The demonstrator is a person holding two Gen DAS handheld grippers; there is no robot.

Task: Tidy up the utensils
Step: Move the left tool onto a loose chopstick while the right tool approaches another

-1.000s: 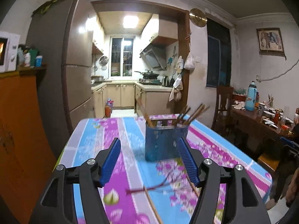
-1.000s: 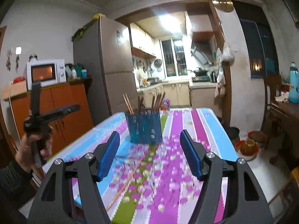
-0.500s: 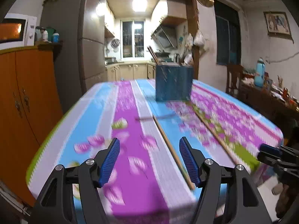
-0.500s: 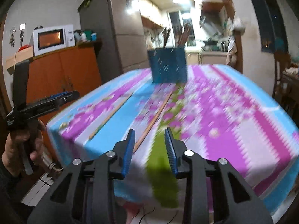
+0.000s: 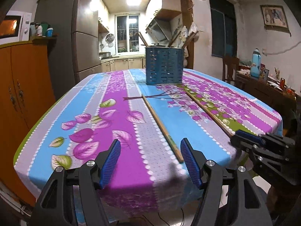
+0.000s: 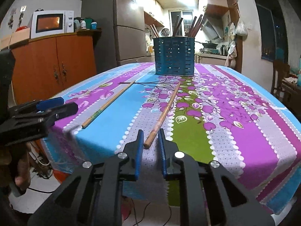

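A blue slotted utensil holder (image 5: 163,66) (image 6: 174,56) with several chopsticks in it stands far back on the table. Two loose chopsticks lie on the cloth. The lighter chopstick (image 5: 160,122) (image 6: 109,103) ends just inside the right finger of my left gripper (image 5: 150,141) (image 6: 56,103), which is open and touches nothing. The reddish chopstick (image 6: 165,111) (image 5: 207,111) has its near end between the jaws of my right gripper (image 6: 150,131) (image 5: 246,139). Those jaws are closing, and a narrow gap still shows on each side of the stick.
The table has a flowered cloth (image 5: 84,94) whose near edge lies just under both grippers. On the left stand an orange cabinet (image 6: 56,66) with a microwave (image 6: 50,23), and a fridge (image 6: 128,28). A chair (image 5: 228,67) and a cluttered side table (image 5: 263,82) are on the right.
Both grippers dropped and pulled back from near the holder to the table's near edge. The right jaws narrowed around the reddish chopstick's end. The left jaws kept their width.
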